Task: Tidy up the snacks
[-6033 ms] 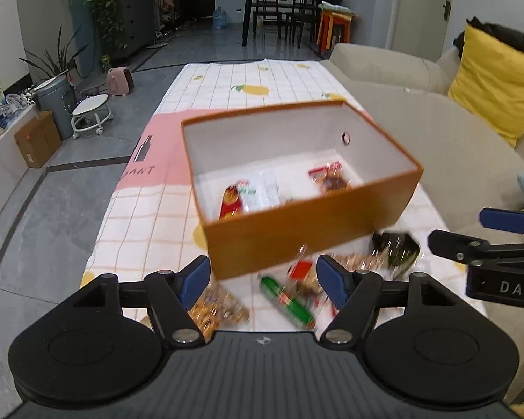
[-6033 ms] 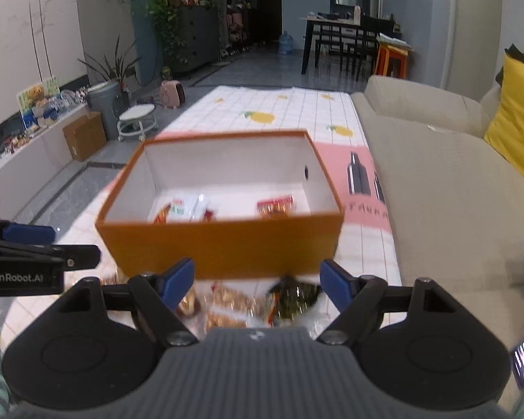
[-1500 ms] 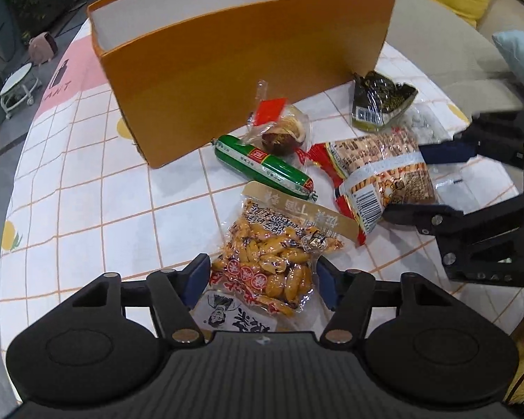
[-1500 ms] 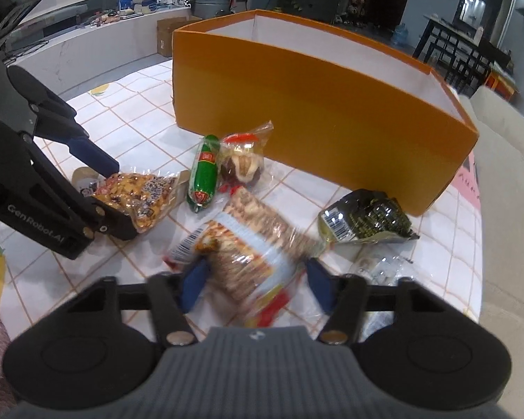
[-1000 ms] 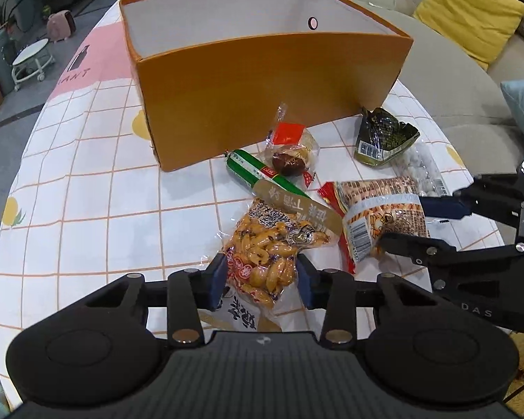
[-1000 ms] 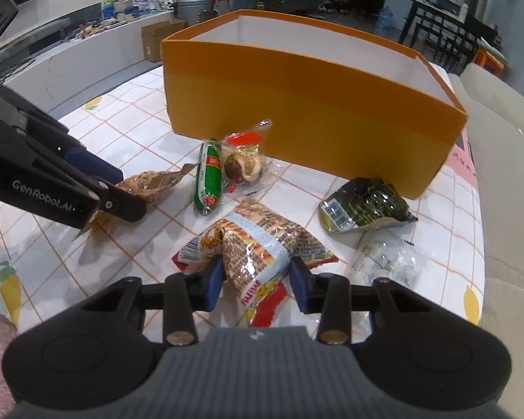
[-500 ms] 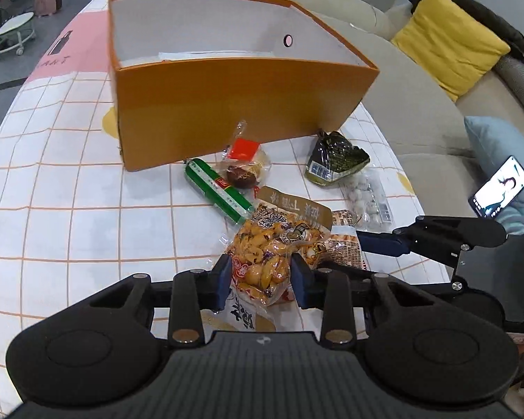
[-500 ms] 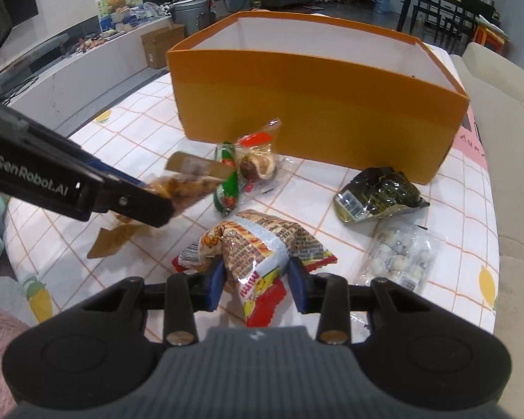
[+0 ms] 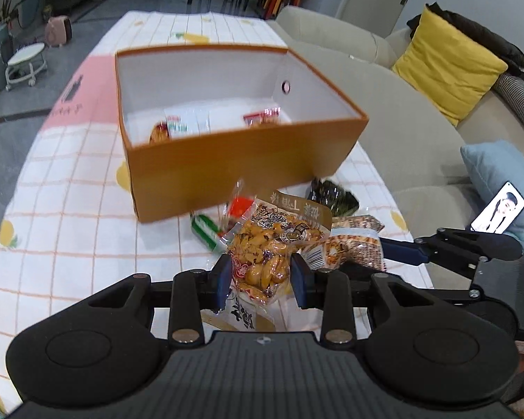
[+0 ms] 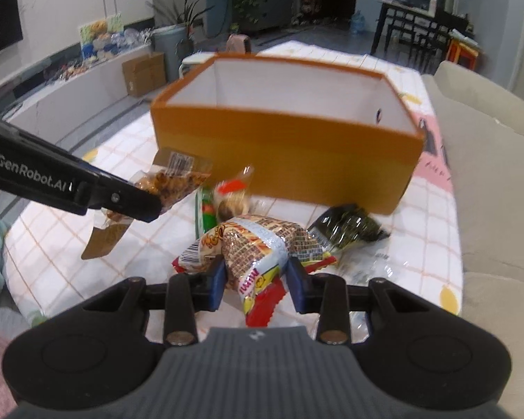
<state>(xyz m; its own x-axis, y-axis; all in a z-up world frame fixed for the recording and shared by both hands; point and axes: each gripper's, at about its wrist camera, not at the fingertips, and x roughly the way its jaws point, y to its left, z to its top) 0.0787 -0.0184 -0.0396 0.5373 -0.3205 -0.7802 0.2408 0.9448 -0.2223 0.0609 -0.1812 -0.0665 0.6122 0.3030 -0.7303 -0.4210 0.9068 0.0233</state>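
Two snack bags gripped in front of the orange box.

The left gripper (image 9: 261,276) is clamped on the peanut bag (image 9: 276,244), whose long axis runs toward 1 o'clock. The right gripper (image 10: 255,277) is closed on the striped snack bag (image 10: 258,244), apparently raised. The orange box (image 9: 234,160) is seen at 12 o'clock on the tablecloth (image 9: 70,216).

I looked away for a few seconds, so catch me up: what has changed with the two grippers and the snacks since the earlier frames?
Both grippers went from open to shut. The left gripper took the peanut bag, the right gripper the red-and-yellow snack pack, and both packs are now lifted off the tablecloth toward the orange box. The green sausage, dark seaweed packet and box stayed put.
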